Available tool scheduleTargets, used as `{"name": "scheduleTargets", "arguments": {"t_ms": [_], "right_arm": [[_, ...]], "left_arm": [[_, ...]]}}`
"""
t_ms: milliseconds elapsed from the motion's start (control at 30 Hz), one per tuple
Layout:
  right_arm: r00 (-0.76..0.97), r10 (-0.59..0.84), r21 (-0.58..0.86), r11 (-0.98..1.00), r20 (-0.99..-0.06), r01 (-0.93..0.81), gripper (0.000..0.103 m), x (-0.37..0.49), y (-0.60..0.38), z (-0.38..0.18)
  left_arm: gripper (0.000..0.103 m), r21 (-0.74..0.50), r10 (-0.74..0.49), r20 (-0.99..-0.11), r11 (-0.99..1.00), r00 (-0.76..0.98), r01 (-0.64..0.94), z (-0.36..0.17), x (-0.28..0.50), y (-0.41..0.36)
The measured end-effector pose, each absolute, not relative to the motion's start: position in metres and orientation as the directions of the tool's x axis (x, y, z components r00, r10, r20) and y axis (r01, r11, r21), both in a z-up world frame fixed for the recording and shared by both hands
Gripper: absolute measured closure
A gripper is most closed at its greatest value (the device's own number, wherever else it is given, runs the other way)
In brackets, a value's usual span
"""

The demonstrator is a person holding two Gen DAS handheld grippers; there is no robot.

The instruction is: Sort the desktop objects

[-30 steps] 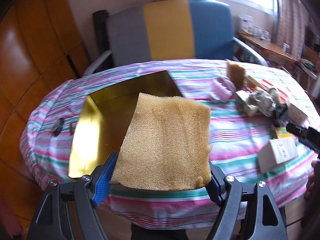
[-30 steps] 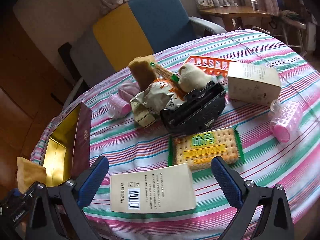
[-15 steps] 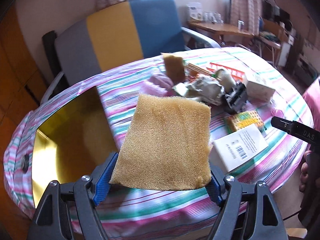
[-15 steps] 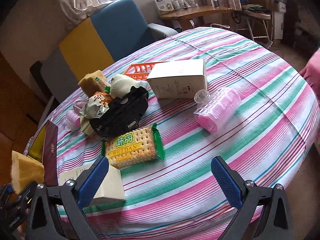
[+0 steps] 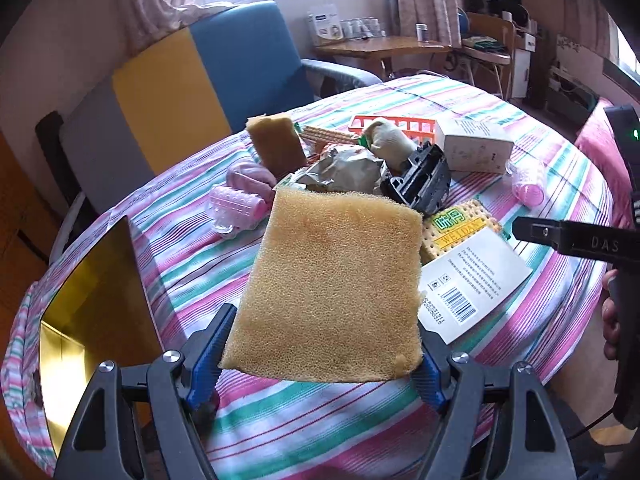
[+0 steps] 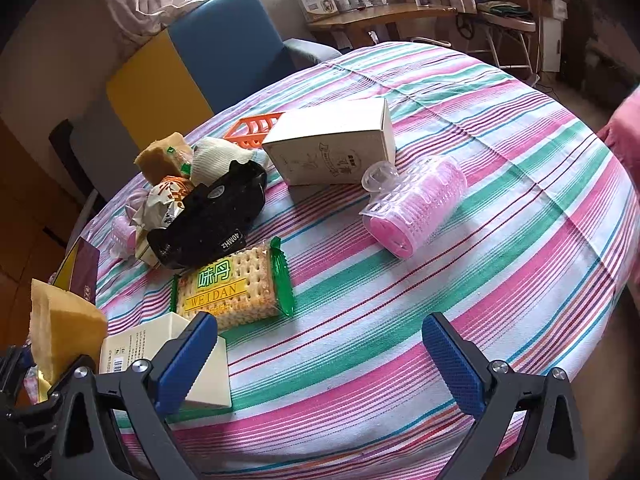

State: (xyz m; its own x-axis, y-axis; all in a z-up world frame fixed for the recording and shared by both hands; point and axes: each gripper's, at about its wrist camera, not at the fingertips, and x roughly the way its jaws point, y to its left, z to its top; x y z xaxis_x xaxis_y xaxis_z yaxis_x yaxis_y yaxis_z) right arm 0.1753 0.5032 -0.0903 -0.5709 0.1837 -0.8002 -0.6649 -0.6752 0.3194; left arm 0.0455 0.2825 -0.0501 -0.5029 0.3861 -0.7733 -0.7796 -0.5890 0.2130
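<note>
My left gripper is shut on a large yellow sponge, its blue pads pressing on the two lower edges, and holds it above the striped tablecloth. An open gold-lined box lies at the left. Behind the sponge sits a pile: a second sponge, a foil bag and a black device. My right gripper stands open over bare cloth, with a cracker pack and a flat white box by its left finger.
A pink curler pack, a white carton and an orange basket lie further back. Another pink roller is near the gold box. A grey, yellow and blue armchair stands behind the round table.
The left gripper swung right from over the gold box toward the pile, with the sponge still clamped. The right gripper also shifted right; the flat white box went from between its fingers to its left.
</note>
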Motion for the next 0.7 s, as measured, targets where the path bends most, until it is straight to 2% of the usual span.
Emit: {"name": "scheduleTargets", "arguments": {"t_ms": [233, 467, 600, 700], "right_arm": [[-0.556, 0.183, 0.303, -0.681, -0.811, -0.667, 0.000, 0.169, 0.503, -0.097], [-0.546, 0.205, 0.269, -0.699, -0.812, -0.662, 0.000, 0.164, 0.503, -0.099], [-0.551, 0.225, 0.252, -0.710, -0.804, -0.657, 0.000, 0.164, 0.500, -0.100], [-0.556, 0.231, 0.247, -0.716, -0.798, -0.653, 0.000, 0.165, 0.499, -0.101]], "left_arm": [[0.023, 0.154, 0.443, -0.771, -0.569, -0.458, -0.808, -0.057, 0.030, 0.292], [0.023, 0.027, 0.508, -0.769, -0.581, -0.388, -0.814, -0.048, 0.024, 0.269], [0.023, -0.077, 0.589, -0.749, -0.533, -0.304, -0.842, -0.046, 0.032, 0.249], [0.023, -0.101, 0.609, -0.739, -0.524, -0.289, -0.845, -0.043, 0.034, 0.243]]}}
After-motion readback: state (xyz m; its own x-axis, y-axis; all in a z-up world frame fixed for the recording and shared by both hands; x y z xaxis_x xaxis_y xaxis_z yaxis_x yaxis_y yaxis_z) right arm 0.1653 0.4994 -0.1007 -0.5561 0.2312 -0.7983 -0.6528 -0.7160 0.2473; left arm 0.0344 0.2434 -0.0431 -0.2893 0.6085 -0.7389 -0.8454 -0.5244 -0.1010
